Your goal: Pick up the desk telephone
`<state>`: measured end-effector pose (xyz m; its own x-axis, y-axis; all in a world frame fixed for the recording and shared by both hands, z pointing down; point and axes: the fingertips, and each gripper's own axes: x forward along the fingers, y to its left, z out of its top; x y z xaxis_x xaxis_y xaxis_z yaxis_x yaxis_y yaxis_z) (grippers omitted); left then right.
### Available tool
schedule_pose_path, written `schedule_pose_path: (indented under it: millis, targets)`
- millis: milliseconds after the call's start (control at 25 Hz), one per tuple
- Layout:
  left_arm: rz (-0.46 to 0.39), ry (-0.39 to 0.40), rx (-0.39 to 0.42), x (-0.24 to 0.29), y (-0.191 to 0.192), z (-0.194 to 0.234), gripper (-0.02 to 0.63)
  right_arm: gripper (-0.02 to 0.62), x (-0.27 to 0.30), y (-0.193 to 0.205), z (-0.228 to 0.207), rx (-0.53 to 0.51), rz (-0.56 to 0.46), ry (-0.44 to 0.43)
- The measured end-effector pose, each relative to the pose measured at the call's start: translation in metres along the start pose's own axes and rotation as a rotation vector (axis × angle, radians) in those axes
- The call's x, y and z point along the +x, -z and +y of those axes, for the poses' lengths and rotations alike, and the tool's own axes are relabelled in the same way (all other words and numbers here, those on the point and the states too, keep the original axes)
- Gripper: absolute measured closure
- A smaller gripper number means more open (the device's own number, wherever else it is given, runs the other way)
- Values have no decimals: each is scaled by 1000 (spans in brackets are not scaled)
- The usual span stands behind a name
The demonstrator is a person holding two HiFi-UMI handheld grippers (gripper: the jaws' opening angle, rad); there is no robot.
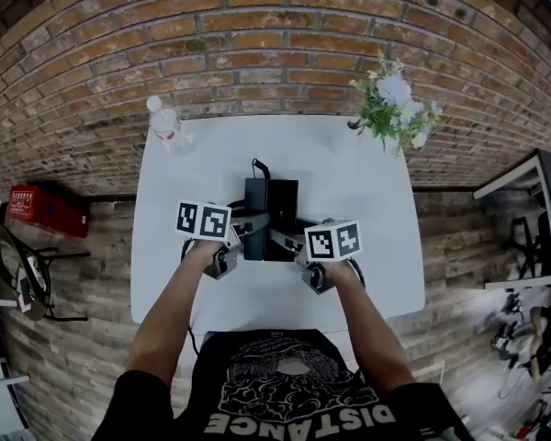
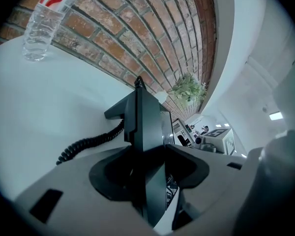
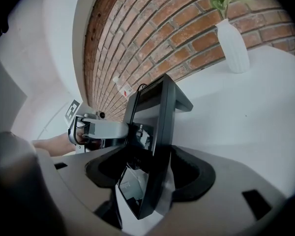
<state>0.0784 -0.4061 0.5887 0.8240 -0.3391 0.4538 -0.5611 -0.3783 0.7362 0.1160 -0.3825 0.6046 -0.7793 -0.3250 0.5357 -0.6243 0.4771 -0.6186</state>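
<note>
The black desk telephone [image 1: 271, 205] is at the middle of the white table [image 1: 367, 200], with its coiled cord [image 2: 88, 144] trailing off its left side. My left gripper [image 1: 251, 228] is shut on the phone's left edge, and the dark body [image 2: 145, 132] fills the gap between its jaws. From the other side, my right gripper [image 1: 286, 239] is shut on the right edge, where the phone [image 3: 155, 132] is pinched between both jaws. The left gripper [image 3: 103, 129] shows beyond the phone in the right gripper view. Whether the phone is off the table cannot be told.
A clear water bottle [image 1: 165, 122] stands at the table's far left corner. At the far right corner is a white vase with flowers [image 1: 395, 104]. A brick wall runs behind the table. A red crate [image 1: 44, 209] sits on the floor to the left.
</note>
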Motion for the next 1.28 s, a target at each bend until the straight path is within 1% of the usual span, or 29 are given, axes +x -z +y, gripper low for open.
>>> schedule_pose_path:
  millis: [200, 400, 600, 920, 1280]
  targets:
    - [-15, -1, -28, 1, 1, -1, 399, 325, 0, 1, 0, 16, -4, -1]
    - [-54, -21, -29, -1, 0, -1, 400, 334, -1, -1, 0, 29, -13, -10]
    - [-103, -37, -17, -1, -1, -7, 400, 337, -6, -2, 0, 28, -44, -13]
    - [-162, -49, 21, -13, -16, -24, 400, 337, -17, -20, 14, -35, -80, -22]
    - [-243, -39, 97, -52, -44, -49, 400, 337, -25, -52, 53, -132, -149, -21]
